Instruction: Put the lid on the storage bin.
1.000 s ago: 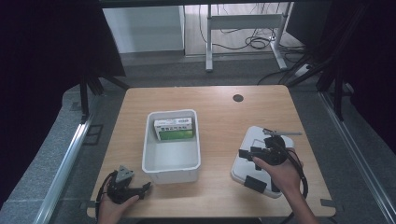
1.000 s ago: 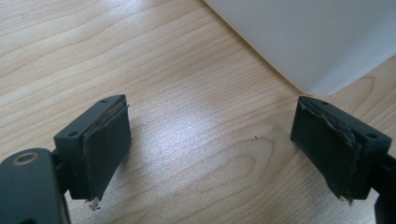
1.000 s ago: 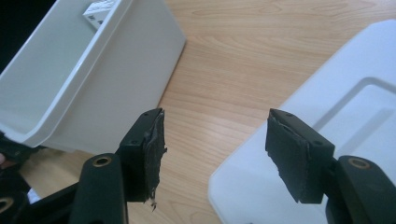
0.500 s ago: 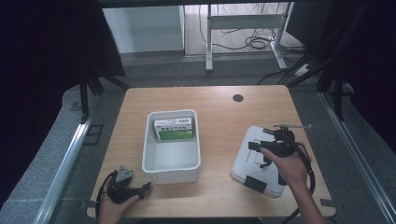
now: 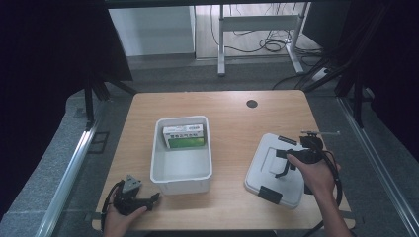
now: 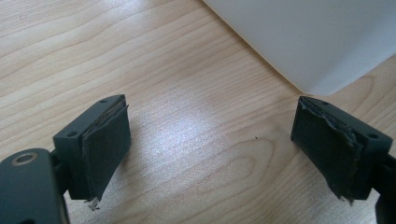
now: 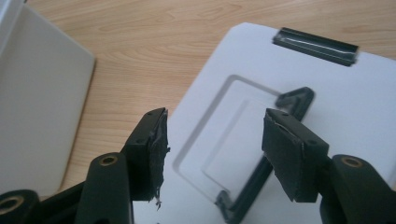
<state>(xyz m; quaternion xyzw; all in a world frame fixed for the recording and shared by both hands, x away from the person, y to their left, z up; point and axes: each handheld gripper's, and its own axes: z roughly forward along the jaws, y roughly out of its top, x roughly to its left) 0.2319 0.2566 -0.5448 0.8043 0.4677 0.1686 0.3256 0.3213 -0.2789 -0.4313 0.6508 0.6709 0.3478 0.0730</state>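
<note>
A white bin (image 5: 182,170) stands at the table's middle left, and a green and white box (image 5: 184,136) lies in its far end. Its white lid (image 5: 274,168) with black clips (image 5: 270,194) lies flat on the table to the right. My right gripper (image 5: 282,163) hovers over the lid, open, jaws straddling the lid's recessed handle (image 7: 243,140) with nothing between them. My left gripper (image 5: 148,200) rests near the front left edge, open and empty, pointing at the bin's near corner (image 6: 322,51).
A dark round grommet (image 5: 252,103) is set in the wooden table (image 5: 232,113) near its far edge. Black curtains and a desk frame with cables stand beyond the table.
My right gripper has moved from the lid's near right part toward its far right side, then settled over the handle recess. The left gripper has stayed put.
</note>
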